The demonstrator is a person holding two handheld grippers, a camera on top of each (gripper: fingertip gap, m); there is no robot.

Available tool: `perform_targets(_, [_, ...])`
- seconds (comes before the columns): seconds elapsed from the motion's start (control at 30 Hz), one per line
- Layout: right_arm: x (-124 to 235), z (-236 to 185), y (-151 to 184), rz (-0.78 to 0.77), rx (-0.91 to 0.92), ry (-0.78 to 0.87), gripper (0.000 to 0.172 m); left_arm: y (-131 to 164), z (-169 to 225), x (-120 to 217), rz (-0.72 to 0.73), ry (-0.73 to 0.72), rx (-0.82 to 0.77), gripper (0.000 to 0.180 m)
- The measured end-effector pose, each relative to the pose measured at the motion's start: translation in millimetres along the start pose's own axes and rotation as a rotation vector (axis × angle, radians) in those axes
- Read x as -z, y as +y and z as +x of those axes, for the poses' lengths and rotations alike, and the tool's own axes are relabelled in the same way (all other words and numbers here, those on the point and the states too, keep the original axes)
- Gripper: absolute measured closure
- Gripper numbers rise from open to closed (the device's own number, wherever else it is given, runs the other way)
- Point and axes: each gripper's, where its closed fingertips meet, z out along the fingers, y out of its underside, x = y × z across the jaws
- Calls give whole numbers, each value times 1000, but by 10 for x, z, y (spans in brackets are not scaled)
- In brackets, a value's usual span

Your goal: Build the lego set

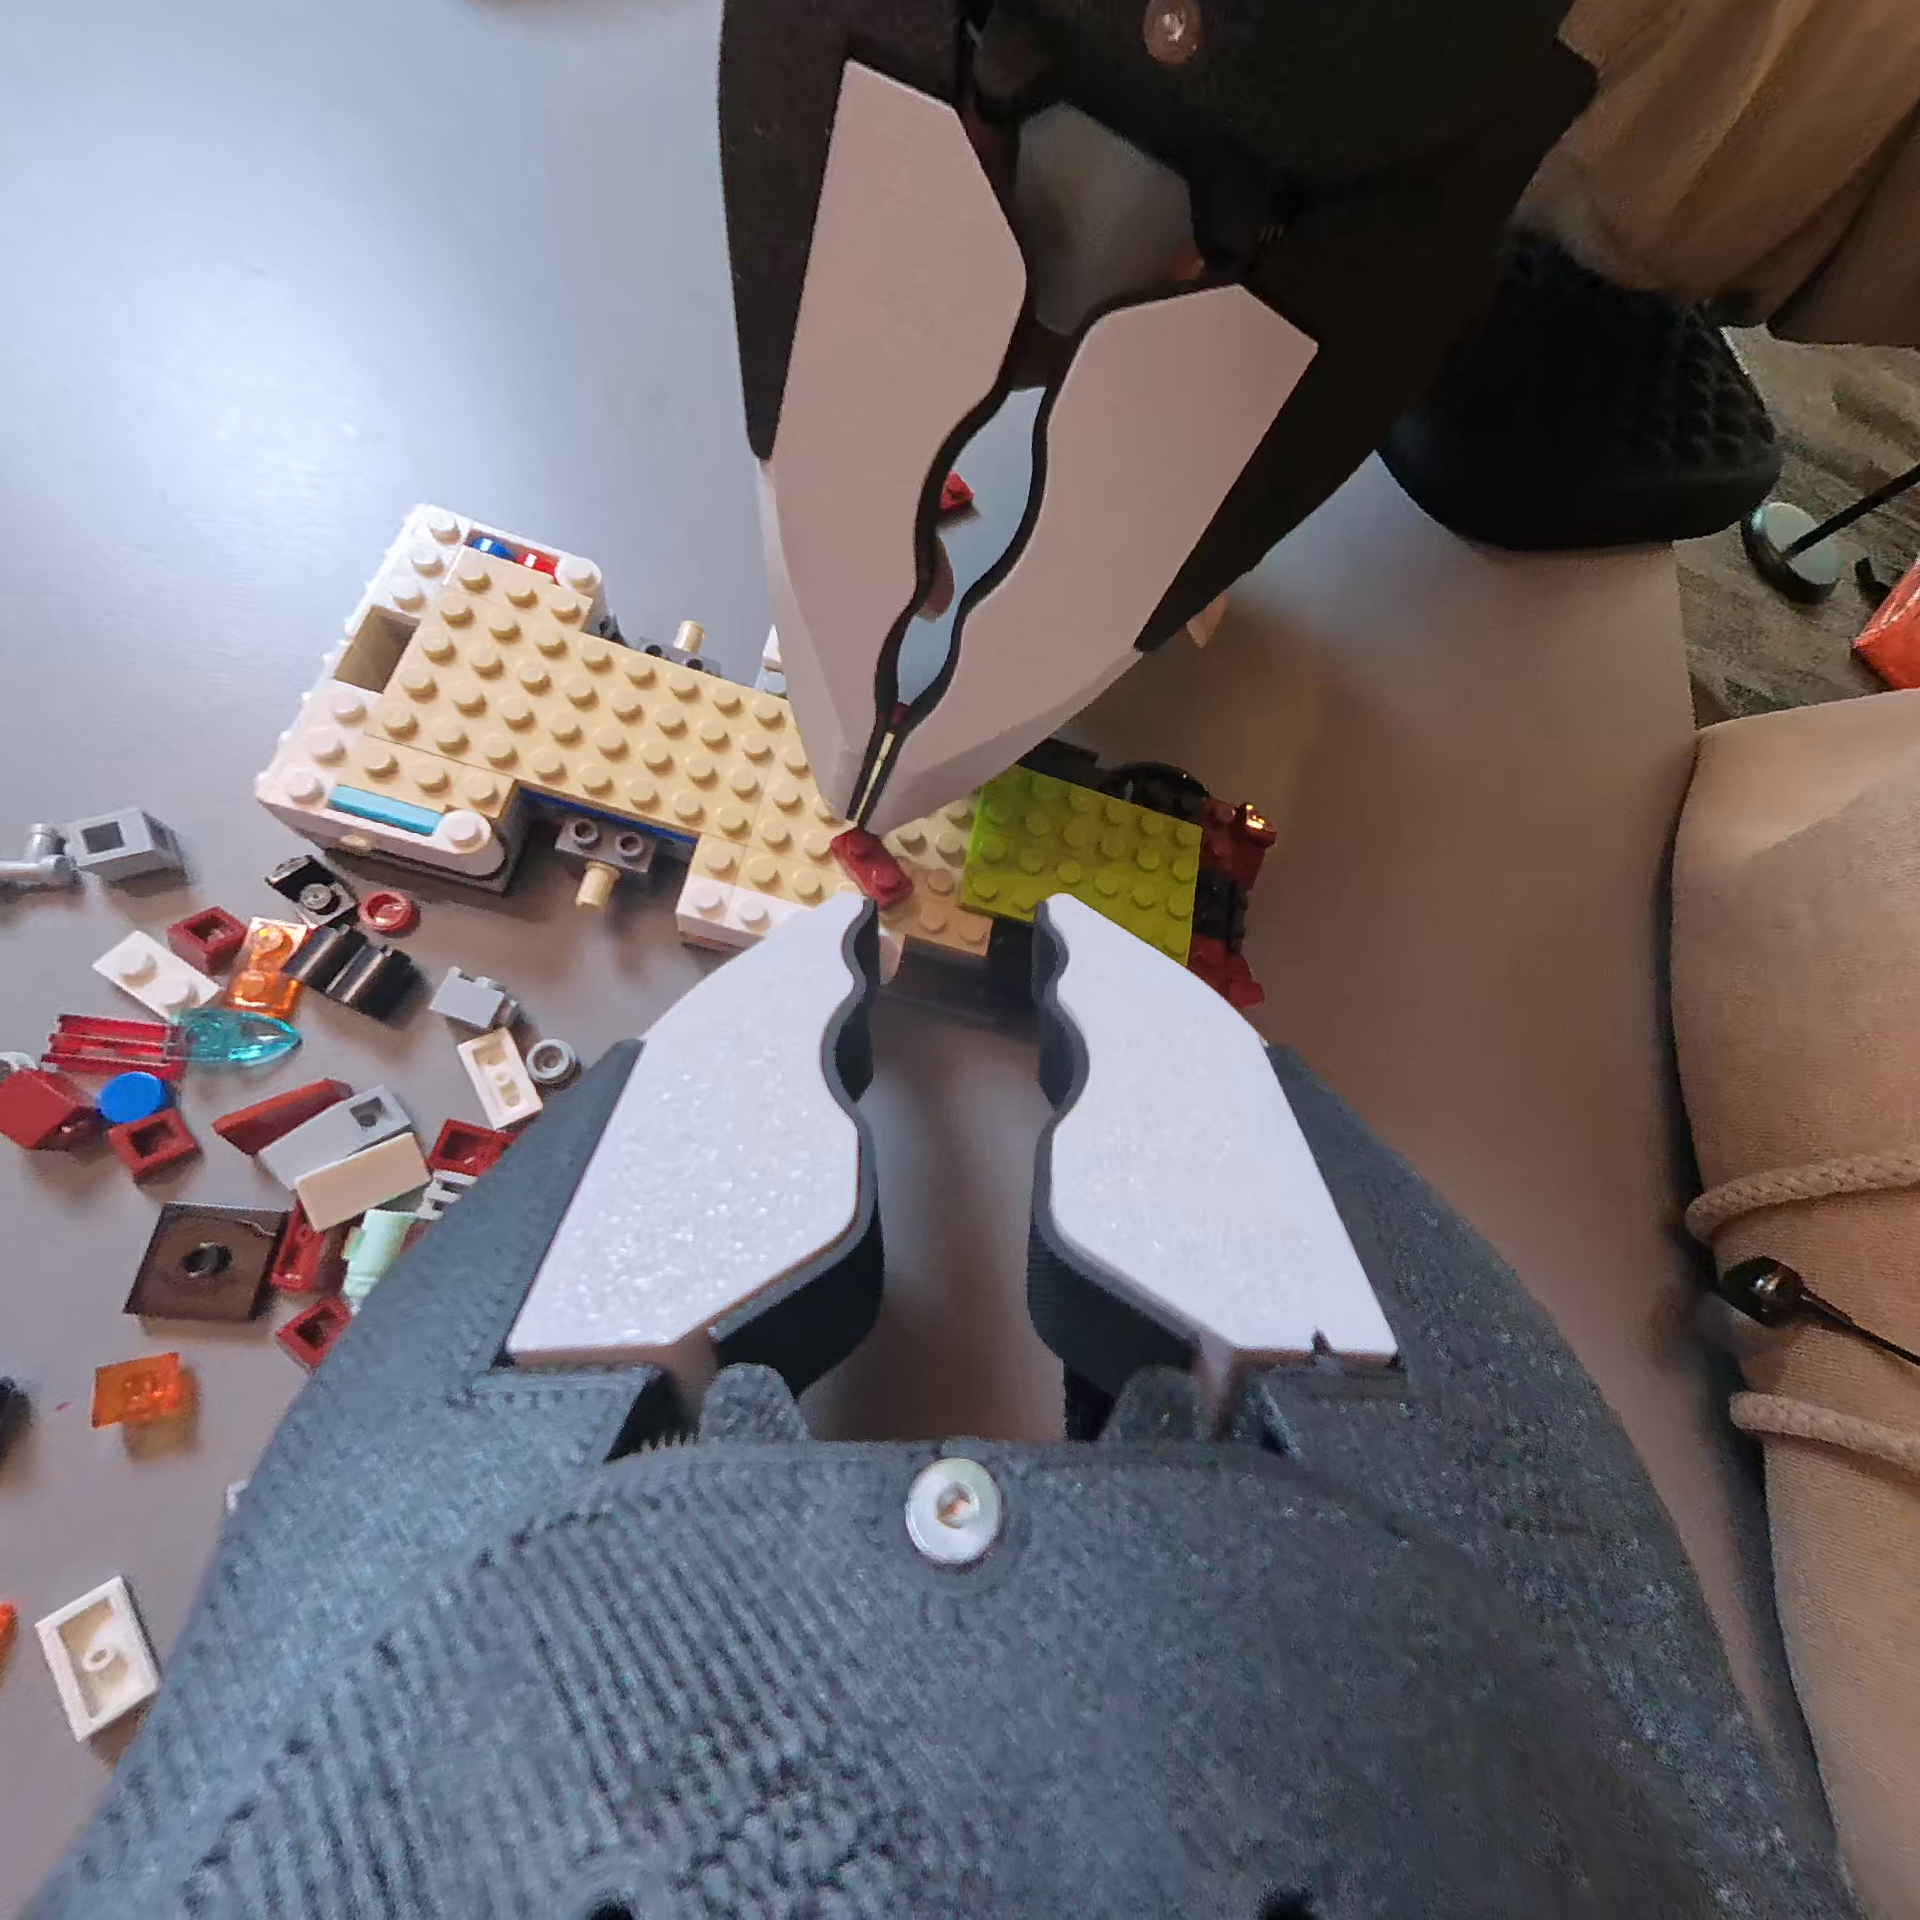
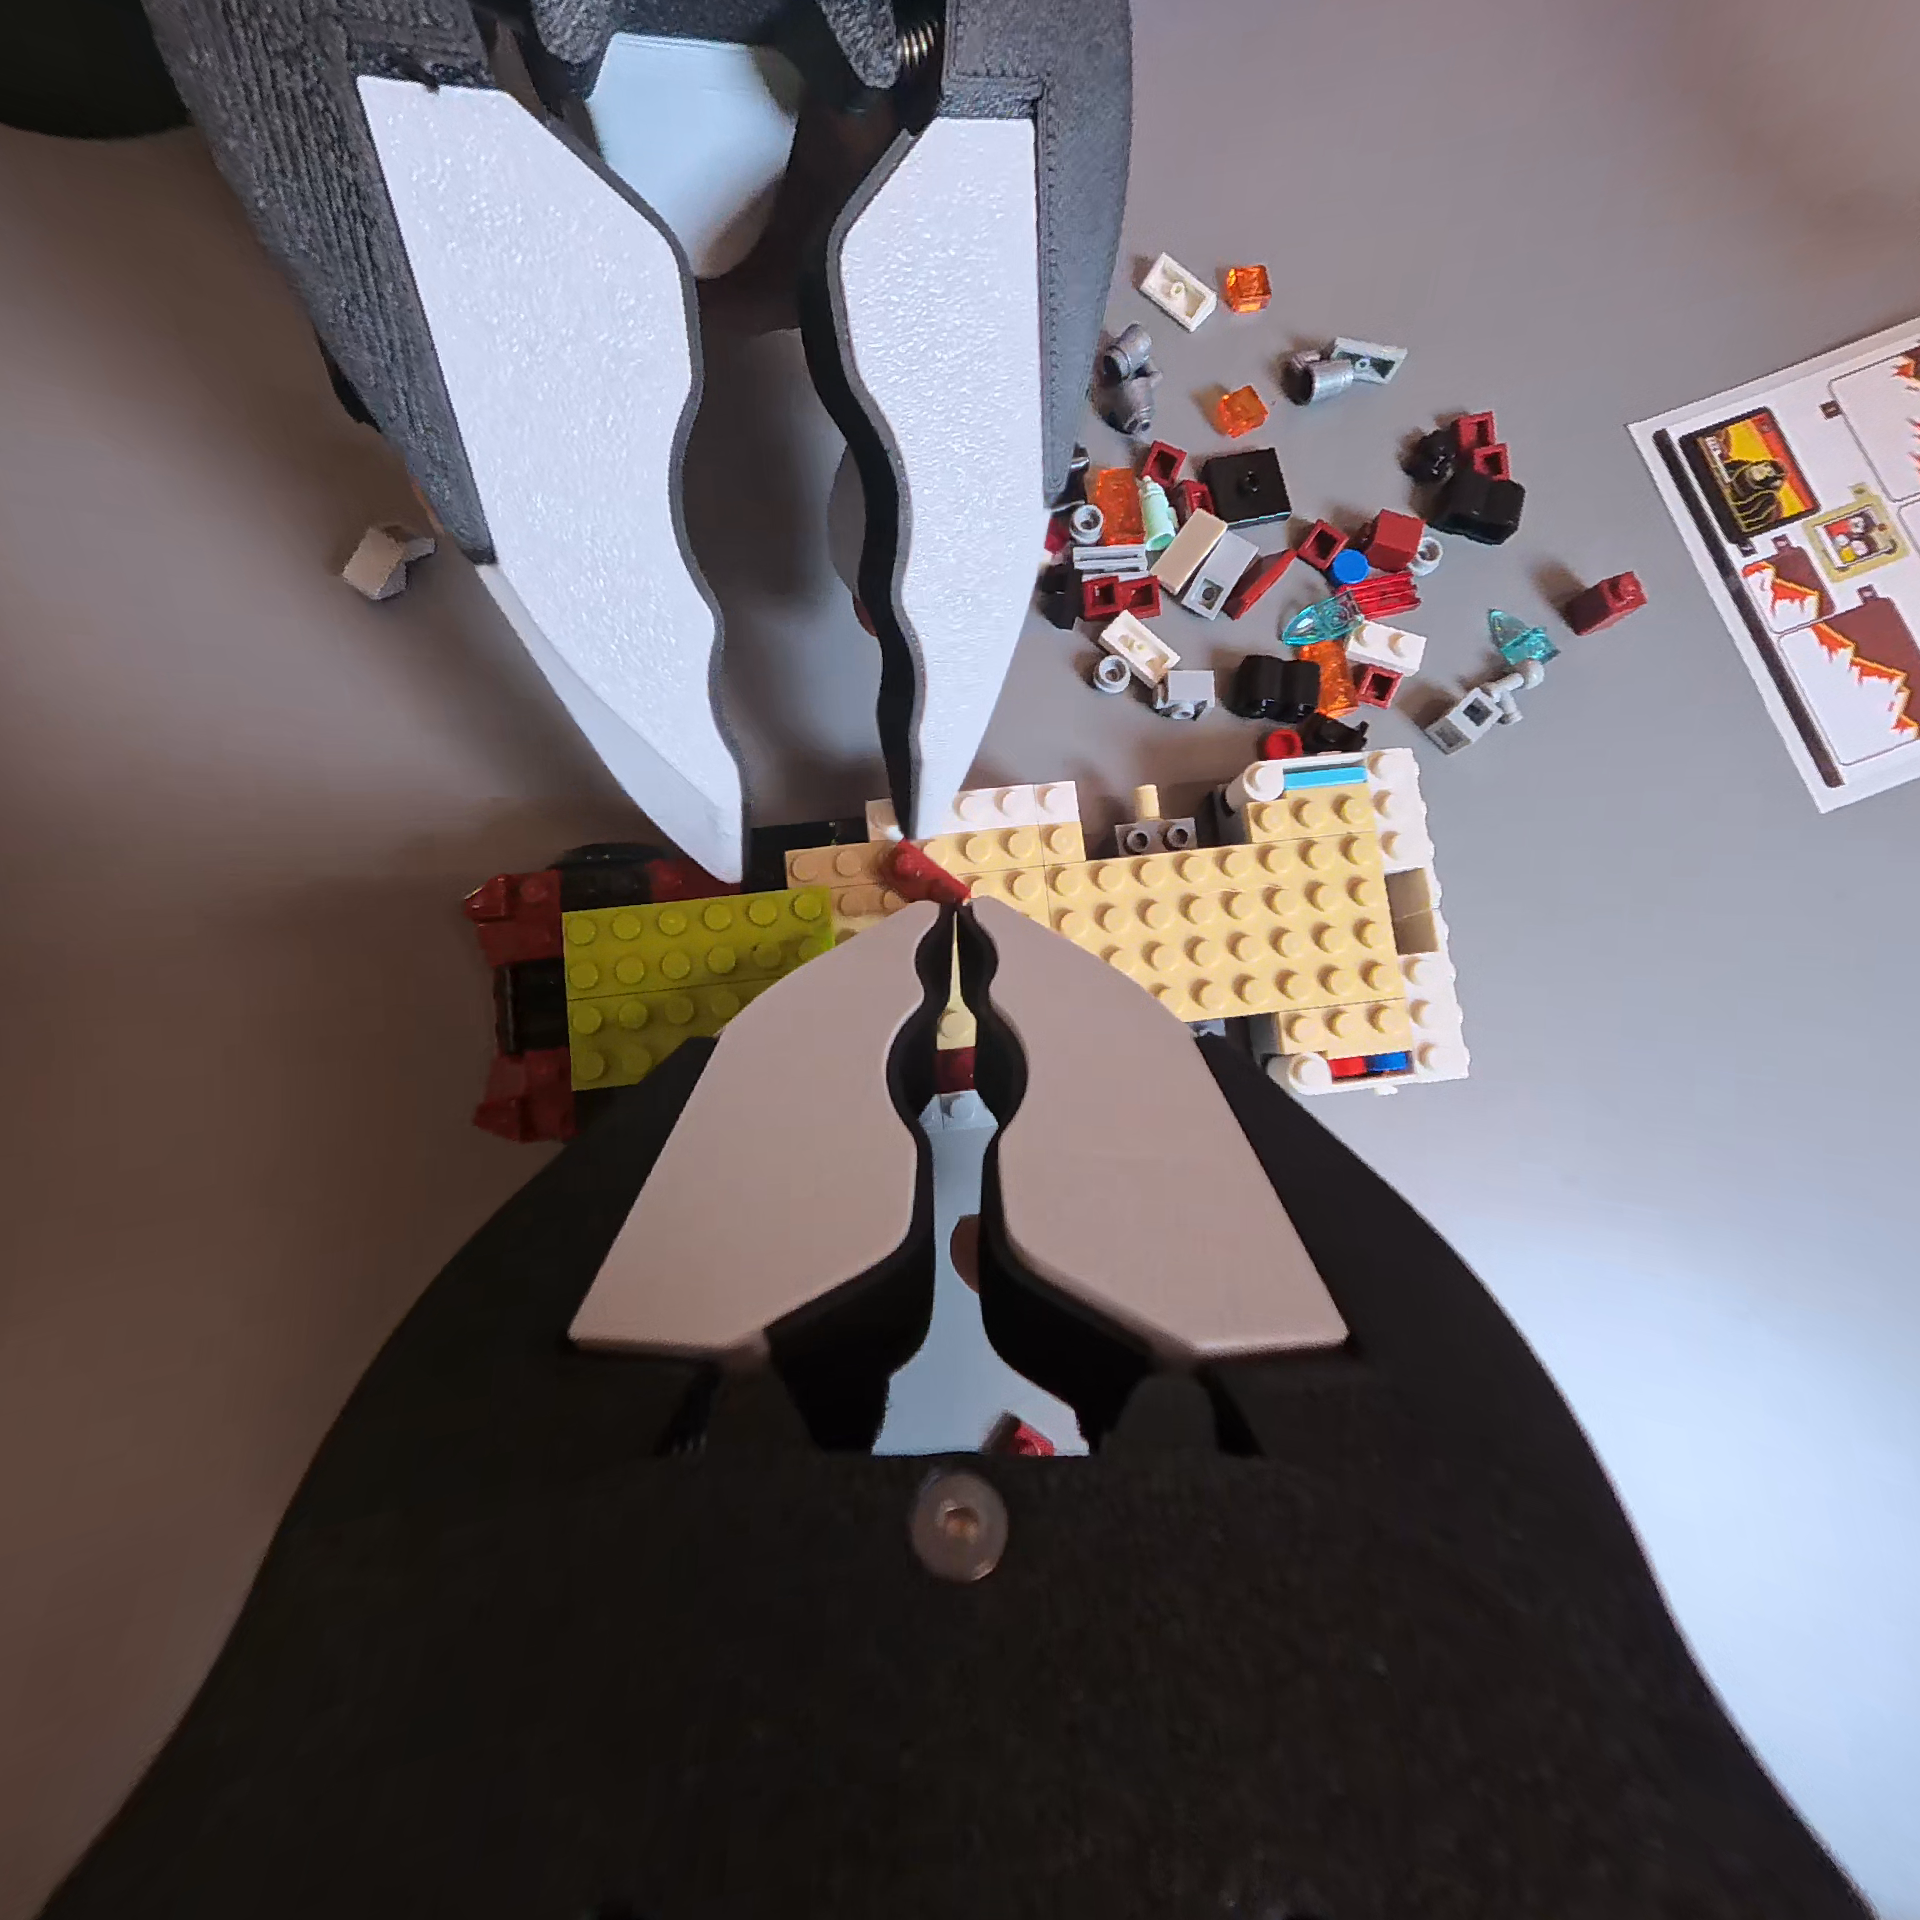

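My right gripper (image 2: 957,912), pressed together, touches the dark red plate (image 1: 871,862) on the tan plate deck (image 1: 582,707); left gripper (image 1: 956,914) spread. Loose bricks (image 1: 260,1039) remain at nine o'clock.

No readable words or numbers anywhere. Printed sticker sheet (image 2: 1813,561) on grey table (image 2: 1558,1351), right of loose bricks (image 2: 1299,582): only pictures on it, flame-edged dark red shapes, small orange-and-black panel, small yellow square panel; any lettering too small to tell. White tile (image 1: 96,1652) by left edge of table: raised moulded marks on underside, not legible. Studs on tan plates (image 1: 582,707): any logo too blurred to tell.
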Motion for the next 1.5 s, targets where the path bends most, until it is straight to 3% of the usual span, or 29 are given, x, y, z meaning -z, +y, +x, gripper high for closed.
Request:
perform_targets(0.17, [13, -16, -16, 3, -19, -30, 169, 14, 63, 10, 0, 22, -8, 152])
perform_targets(0.4, [-13, -33, -10, -26, -202, -47, 153, 46, 76, 104, 12, 13, -10, 152])
perform_targets(0.8, [-55, -75, -25, -129, -280, 57, 152, 328, 91, 419, 115, -27, 15, 152])
perform_targets(0.97, [-52, -87, -27, -154, -256, 87, 155, 350, 83, 535, 173, -35, 7, 152])
perform_targets(1.23, [30, -305, -139, -141, -50, -16, 155, 419, 209, 462, 162, -3, -19, 152])
perform_targets(1.5, [-34, -318, -94, -150, -9, -85, 155, 210, 279, 310, 181, 71, -32, 148])
